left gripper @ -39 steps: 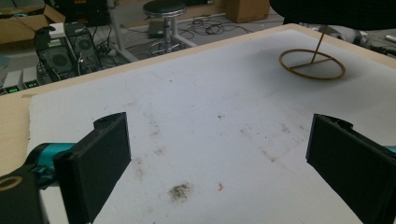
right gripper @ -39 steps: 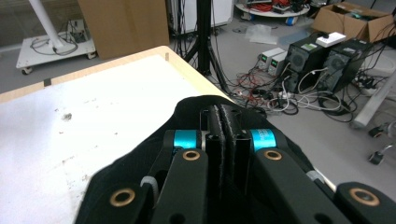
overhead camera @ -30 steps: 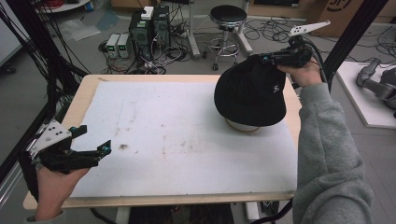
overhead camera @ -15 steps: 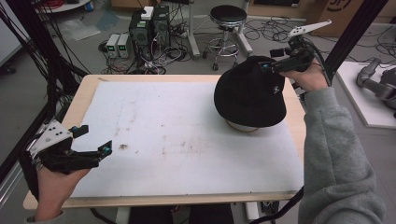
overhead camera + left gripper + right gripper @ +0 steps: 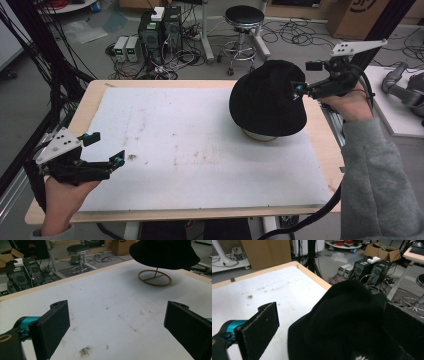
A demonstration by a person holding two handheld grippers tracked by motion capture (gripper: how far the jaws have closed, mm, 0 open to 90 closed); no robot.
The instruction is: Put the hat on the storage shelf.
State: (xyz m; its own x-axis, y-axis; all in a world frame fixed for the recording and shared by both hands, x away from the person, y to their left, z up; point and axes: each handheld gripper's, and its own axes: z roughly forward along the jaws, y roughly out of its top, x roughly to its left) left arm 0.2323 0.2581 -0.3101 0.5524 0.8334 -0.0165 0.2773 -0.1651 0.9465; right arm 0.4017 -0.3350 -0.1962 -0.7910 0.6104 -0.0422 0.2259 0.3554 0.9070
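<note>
A black bucket hat point(image 5: 267, 102) rests on a wooden stand whose ring base point(image 5: 155, 281) sits on the white mat point(image 5: 200, 150) at the far right. My right gripper point(image 5: 306, 77) hovers by the hat's right side; its jaws have just been opening and stand wide apart. In the right gripper view the hat point(image 5: 342, 325) lies low between the pads without either pressing on it. My left gripper point(image 5: 106, 148) is held open over the mat's front left corner, nothing between its pads point(image 5: 53, 327).
The mat covers a wooden table point(image 5: 90, 100) and has a few dirt marks point(image 5: 132, 157). Behind the table stand a stool point(image 5: 245, 15) and computer cases point(image 5: 160, 30) among floor cables. A grey device point(image 5: 405, 90) lies on a side table at right.
My right gripper has let go of the hat's crown, opened its jaws and drawn back to the right. The hat stays on its stand. The left gripper has kept still.
</note>
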